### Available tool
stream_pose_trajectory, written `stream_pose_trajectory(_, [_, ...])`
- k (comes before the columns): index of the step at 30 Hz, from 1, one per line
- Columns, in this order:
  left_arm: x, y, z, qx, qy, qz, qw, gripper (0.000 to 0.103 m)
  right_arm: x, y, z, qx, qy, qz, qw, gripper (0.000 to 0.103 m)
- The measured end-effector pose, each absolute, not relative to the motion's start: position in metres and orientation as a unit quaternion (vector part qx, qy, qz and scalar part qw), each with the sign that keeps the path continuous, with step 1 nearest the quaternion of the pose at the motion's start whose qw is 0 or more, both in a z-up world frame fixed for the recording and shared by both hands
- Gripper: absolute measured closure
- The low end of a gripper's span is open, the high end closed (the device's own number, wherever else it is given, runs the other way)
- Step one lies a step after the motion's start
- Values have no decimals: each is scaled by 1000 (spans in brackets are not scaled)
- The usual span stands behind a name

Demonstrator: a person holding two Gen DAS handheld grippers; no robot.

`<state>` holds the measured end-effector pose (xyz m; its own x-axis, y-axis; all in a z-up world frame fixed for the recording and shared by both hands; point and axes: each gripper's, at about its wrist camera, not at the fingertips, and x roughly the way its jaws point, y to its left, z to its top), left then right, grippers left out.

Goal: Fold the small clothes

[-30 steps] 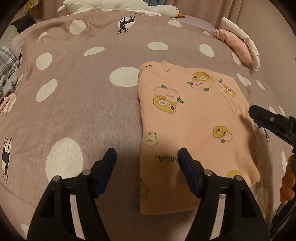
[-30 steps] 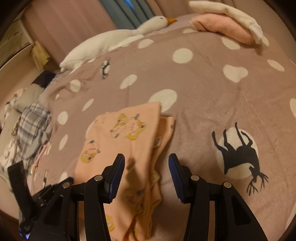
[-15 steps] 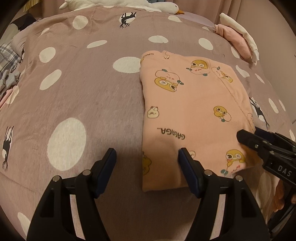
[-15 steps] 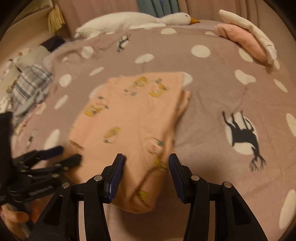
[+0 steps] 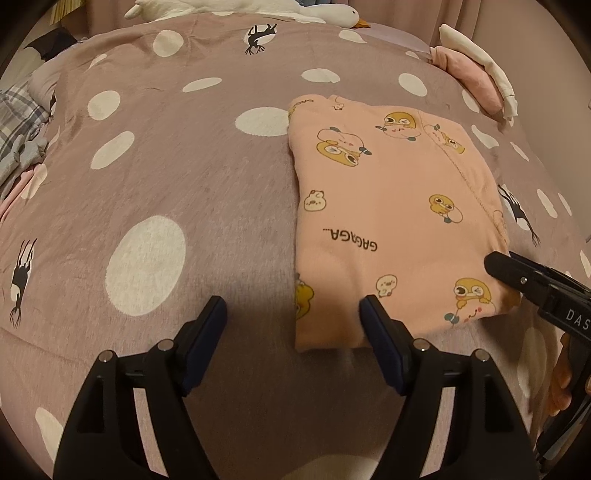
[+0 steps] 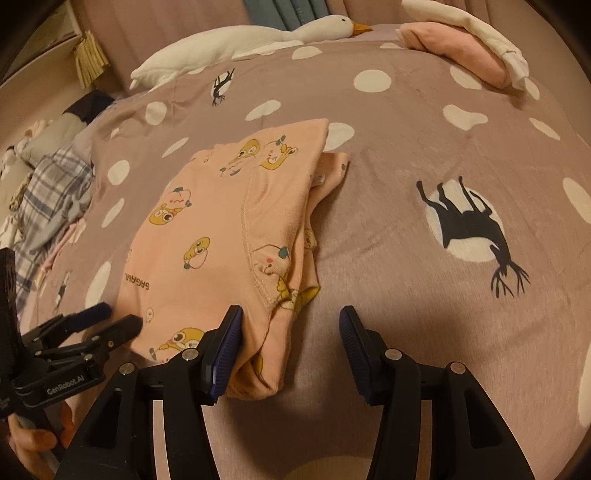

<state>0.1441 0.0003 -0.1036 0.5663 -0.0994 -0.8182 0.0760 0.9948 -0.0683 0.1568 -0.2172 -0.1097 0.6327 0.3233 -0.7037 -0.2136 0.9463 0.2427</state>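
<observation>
Garment: folded peach pyjama piece (image 5: 391, 221) flat on the spotted bedspread (image 5: 177, 177).
Left gripper (image 5: 293, 314): wide, straddling its near-left corner.
Right gripper (image 6: 290, 328): wide, near-right corner between the fingers.

A home bedroom. Ahead of the tool spreads a bed under a mauve duvet (image 5: 184, 177) printed with white dots and black deer. At its far end lies a white goose plush (image 6: 236, 40) against curtains (image 6: 288, 13). Folded pink and white clothes (image 6: 465, 40) sit far right; a plaid garment (image 6: 48, 192) lies to the left.
</observation>
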Motion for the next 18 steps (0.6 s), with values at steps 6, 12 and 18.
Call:
stream_pose_trajectory(6, [139, 2, -102, -12, 466, -43, 884, 25, 152, -221, -109, 74, 401, 142, 902, 50])
stream_pose_trajectory(12, [132, 2, -99, -14, 467, -34, 883, 24, 144, -226, -106, 70, 399, 129, 905, 50])
stream_pose_trajectory(18, [126, 3, -99, -14, 471, -27, 882, 22, 138, -228, -105, 64, 399, 119, 907, 50])
